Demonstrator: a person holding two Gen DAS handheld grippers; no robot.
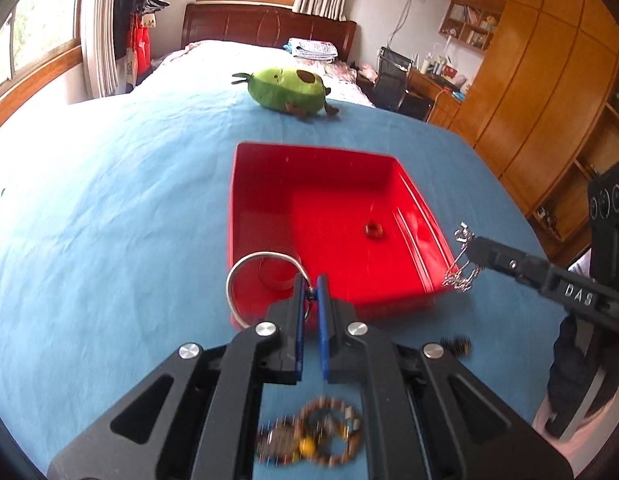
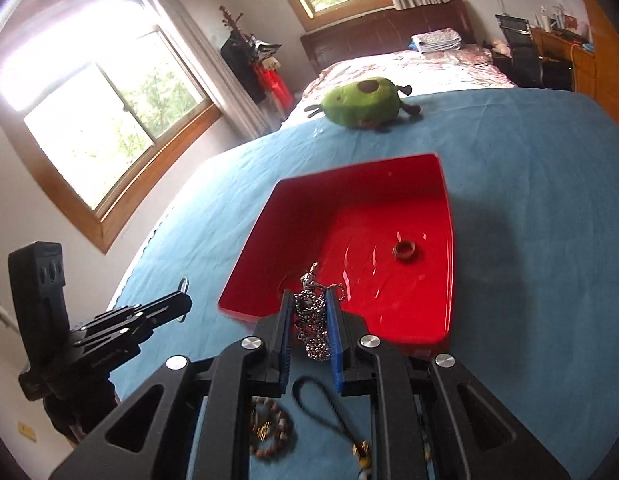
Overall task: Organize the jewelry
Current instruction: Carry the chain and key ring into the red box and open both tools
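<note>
A: Where do you stand with the jewelry?

B: Your left gripper (image 1: 311,288) has its jaws clenched on a silver bangle (image 1: 245,280), held above the near rim of the red tray (image 1: 309,168). Your right gripper (image 2: 309,312) has its jaws grasping a bunched silver chain (image 2: 315,328), also at the near rim.

A: Next move?

B: Probably carry both over the tray floor and let go. A small ring (image 2: 404,251) already lies inside; leave it room.

A: Space?

B: The blue worktop (image 1: 109,200) is open around the tray. Bead bracelets (image 1: 329,436) and a black cord (image 2: 329,412) wait below your hands.
</note>
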